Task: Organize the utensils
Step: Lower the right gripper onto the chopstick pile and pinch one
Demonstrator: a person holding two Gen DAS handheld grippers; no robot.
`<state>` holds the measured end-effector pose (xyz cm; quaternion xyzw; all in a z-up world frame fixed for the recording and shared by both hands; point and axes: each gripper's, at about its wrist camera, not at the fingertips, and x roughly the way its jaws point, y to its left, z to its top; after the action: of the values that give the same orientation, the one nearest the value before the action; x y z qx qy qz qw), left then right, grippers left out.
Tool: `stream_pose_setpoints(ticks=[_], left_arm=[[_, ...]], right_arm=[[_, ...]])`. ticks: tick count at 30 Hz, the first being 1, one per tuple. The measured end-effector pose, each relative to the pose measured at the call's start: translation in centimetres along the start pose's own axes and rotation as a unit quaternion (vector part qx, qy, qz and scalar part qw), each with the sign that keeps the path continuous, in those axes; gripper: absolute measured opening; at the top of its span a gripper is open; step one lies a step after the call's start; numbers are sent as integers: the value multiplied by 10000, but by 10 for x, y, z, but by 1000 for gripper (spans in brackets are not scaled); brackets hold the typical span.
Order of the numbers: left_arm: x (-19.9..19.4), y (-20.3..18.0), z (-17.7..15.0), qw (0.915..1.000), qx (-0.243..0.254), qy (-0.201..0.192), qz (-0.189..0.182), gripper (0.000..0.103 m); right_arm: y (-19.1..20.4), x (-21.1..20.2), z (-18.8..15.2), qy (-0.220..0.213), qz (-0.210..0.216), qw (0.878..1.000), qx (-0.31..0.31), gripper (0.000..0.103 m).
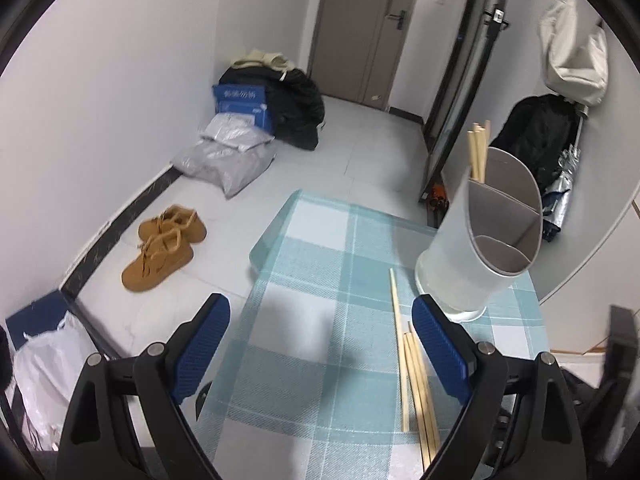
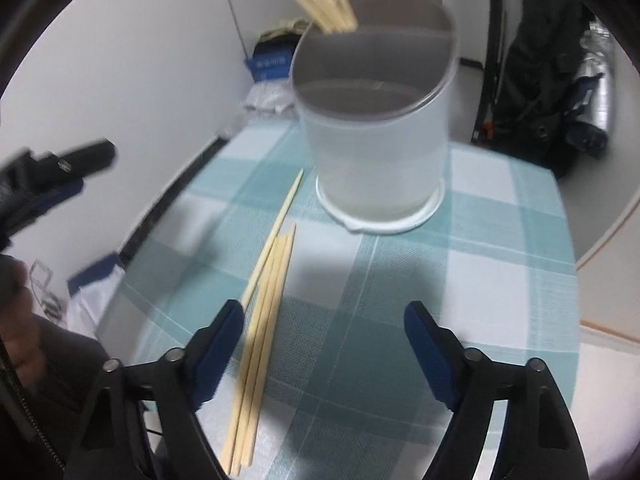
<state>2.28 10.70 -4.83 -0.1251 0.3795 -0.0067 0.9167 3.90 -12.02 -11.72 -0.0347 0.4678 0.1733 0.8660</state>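
Observation:
A translucent white utensil holder (image 1: pixel 476 240) with inner dividers stands on the teal checked tablecloth (image 1: pixel 320 280); it also shows in the right wrist view (image 2: pixel 372 128). Several wooden chopsticks (image 1: pixel 478 148) stick out of its far compartment, also visible in the right wrist view (image 2: pixel 326 2). Loose chopsticks (image 1: pixel 414 376) lie on the cloth beside the holder, seen in the right wrist view too (image 2: pixel 262 312). My left gripper (image 1: pixel 320 320) is open and empty above the cloth, left of the loose chopsticks. My right gripper (image 2: pixel 324 320) is open and empty, just right of them.
The left gripper's body (image 2: pixel 48 176) shows at the left of the right wrist view. On the floor are brown shoes (image 1: pixel 164 248), grey bags (image 1: pixel 232 152), a blue box (image 1: pixel 244 108) and black bags (image 1: pixel 296 108). A door (image 1: pixel 360 28) is behind.

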Motion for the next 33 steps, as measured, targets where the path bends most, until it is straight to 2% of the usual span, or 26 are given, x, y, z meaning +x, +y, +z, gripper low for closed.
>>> stream_pose_setpoints(ticks=[2,4,6,8,14,17,20,26,29,31,33], left_arm=[[1,4,1,10000,-71,31,-3,90],[0,6,0,9999,-127,49,-31,90],[1,8,0,9997,-200,119,-53,90],[1,12,3,9995,-269,151,-90,90],[-6,15,7,9988,-257,-202,364,90],[-5,17,7,9989,-340,-138,307,90],[-3,21,7,9987,-370,-83,336,90],[-2,22,8,9987,-396,-74,309,90],[-1,23,9,9987,-378,-64,332,90],[0,24,9,9987,-394,-32,330,90],[1,25,8,9985,-418,3,363,90]], right_arm=[[2,11,-1,103,40,9999,-33,77],[7,23,-2,278,109,9994,-170,67],[11,33,-5,422,-1,9987,-294,62],[14,35,-7,433,-100,9984,-358,61],[20,32,-13,461,-314,9970,-538,61],[23,31,-12,485,-414,9960,-618,58],[24,32,-13,584,-496,9950,-637,50],[33,33,-7,633,-564,9940,-691,47],[36,38,1,637,-533,9926,-882,35],[40,39,4,713,-368,9922,-953,15],[40,38,5,809,-279,9915,-977,6]])
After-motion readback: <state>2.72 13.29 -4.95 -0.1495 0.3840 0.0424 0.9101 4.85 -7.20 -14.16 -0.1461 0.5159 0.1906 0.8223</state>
